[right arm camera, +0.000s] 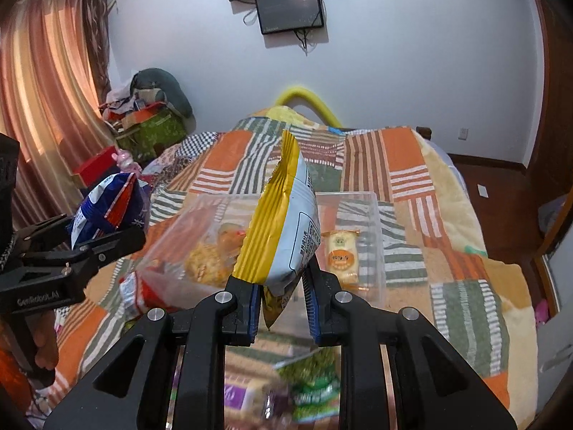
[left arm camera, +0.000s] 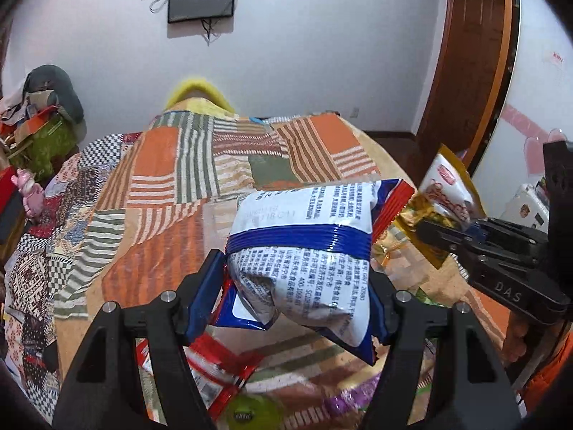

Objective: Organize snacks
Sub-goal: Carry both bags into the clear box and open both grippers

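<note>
Spread across most of both frames: a bed under a patchwork quilt (right arm camera: 401,165) of orange, green and white stripes. Mounted high on the white wall, upper centre, a dark monitor (right arm camera: 290,9). Resting on the quilt at mid-frame in the right wrist view, a clear plastic bin (right arm camera: 376,247), holding a small orange-and-cream wrapped snack (right arm camera: 342,256) at its right side and some yellowish snacks (blurred behind the plastic) at its left.

Raised above the quilt at centre of the left wrist view, a blue-and-white snack bag (left arm camera: 304,247), clamped at its lower end by the left gripper (left arm camera: 297,301), fingers pressed against both sides. At centre of the right wrist view, a yellow-and-white snack bag (right arm camera: 286,229), standing upright over the bin's near edge, pinched at its bottom by the right gripper (right arm camera: 283,297).

Lying loose at the lower edge of the left wrist view, a red packet (left arm camera: 215,372); at the bottom of the right wrist view, a green packet (right arm camera: 315,383).
</note>
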